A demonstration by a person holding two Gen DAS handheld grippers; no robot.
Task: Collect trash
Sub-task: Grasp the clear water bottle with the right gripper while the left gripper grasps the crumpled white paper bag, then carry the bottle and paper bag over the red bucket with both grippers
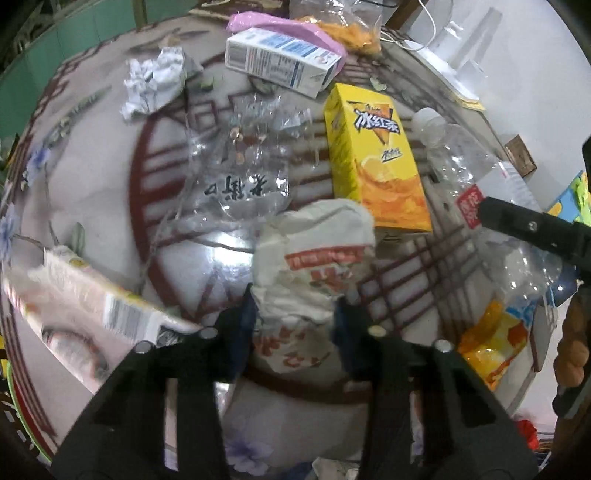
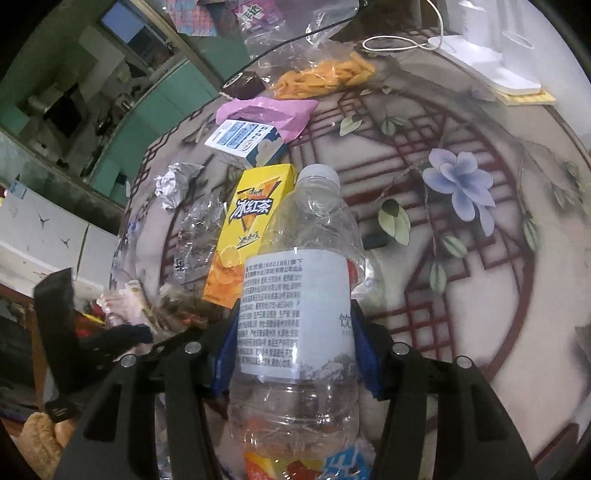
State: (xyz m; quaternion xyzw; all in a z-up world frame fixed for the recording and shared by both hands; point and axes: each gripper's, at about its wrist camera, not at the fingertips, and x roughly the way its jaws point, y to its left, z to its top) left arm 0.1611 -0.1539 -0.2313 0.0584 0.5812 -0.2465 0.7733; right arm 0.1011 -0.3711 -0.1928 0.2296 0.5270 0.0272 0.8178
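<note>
Table (image 2: 480, 280): round, glossy top printed with dark red lattice, green leaves and a pale blue flower (image 2: 460, 184); bright glare on the surface
Wall (image 2: 565, 85): plain white, behind the far right edge of the table
Cabinets (image 2: 155, 107): teal-green panels beyond the left edge; curved by the fisheye
Window (image 2: 122, 18): blue-tinted pane high at upper left; dark surround
Shelf area (image 2: 55, 99): dim, cluttered, details too dark to tell
White unit (image 2: 44, 236): low, pale, scuffed surface at far left
Light: indoor, cool, uneven
</note>
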